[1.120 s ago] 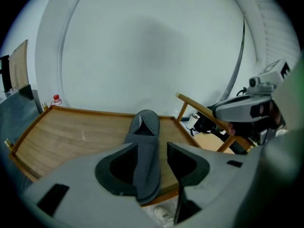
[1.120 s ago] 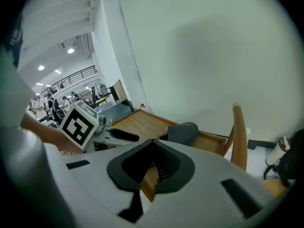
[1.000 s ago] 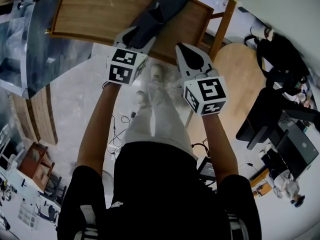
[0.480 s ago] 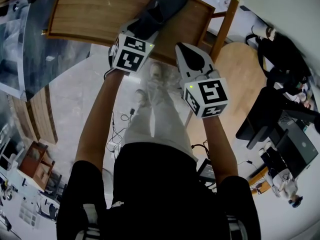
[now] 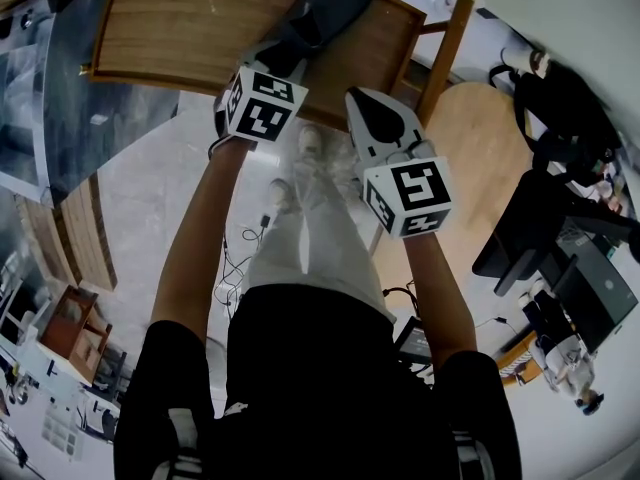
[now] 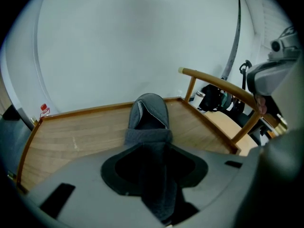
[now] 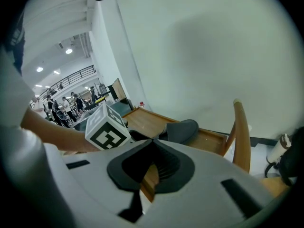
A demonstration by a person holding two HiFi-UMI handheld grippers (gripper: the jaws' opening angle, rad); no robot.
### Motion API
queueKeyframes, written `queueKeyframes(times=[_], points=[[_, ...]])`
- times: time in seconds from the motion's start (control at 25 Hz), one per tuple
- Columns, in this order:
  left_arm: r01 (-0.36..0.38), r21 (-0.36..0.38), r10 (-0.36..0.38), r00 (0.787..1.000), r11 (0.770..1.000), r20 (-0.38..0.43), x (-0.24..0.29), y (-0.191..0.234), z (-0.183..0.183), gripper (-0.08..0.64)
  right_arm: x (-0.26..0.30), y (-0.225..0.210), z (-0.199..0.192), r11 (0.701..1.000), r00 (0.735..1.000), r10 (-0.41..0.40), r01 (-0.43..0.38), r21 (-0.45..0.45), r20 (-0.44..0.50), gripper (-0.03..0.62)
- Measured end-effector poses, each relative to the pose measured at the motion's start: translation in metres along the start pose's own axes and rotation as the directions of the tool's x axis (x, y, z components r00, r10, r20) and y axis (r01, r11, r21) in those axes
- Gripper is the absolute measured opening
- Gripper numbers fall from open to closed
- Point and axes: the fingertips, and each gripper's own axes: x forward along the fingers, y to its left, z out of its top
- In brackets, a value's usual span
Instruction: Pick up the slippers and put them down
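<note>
A dark grey slipper (image 5: 325, 13) lies on a rimmed wooden tabletop (image 5: 180, 18), toe pointing away from me. My left gripper (image 5: 270, 56) is at its heel end. In the left gripper view the slipper (image 6: 149, 115) runs back between the jaws, which have just been closing, and the heel fabric fills the gap of the left gripper (image 6: 154, 148). My right gripper (image 5: 362, 103) hovers just right of the slipper near the table's edge, jaws together and empty. In the right gripper view the slipper (image 7: 183, 129) lies beyond the right gripper (image 7: 153, 141). I see only one slipper.
A wooden chair with a curved back rail (image 5: 445, 48) and round seat (image 5: 480, 138) stands right of the table. My legs and shoes (image 5: 312, 143) are below the table edge. A black bag (image 5: 560, 98) and desks with monitors (image 5: 530, 238) stand at the far right.
My left gripper has moved forward and down onto the slipper's heel, and its jaws have closed around it. The right gripper has stayed where it was.
</note>
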Motion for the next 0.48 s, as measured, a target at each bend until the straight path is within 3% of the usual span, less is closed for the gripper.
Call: queueKeyframes(times=[0.48], points=[[0.002,-0.039,-0.002,1.000,0.999,0.001,-0.0031,0.0053,-0.0058,0.037,-0.0001,0.0027,-0.0022,1.000,1.000,-0.004,0.004,0.012,-0.005,0.000]])
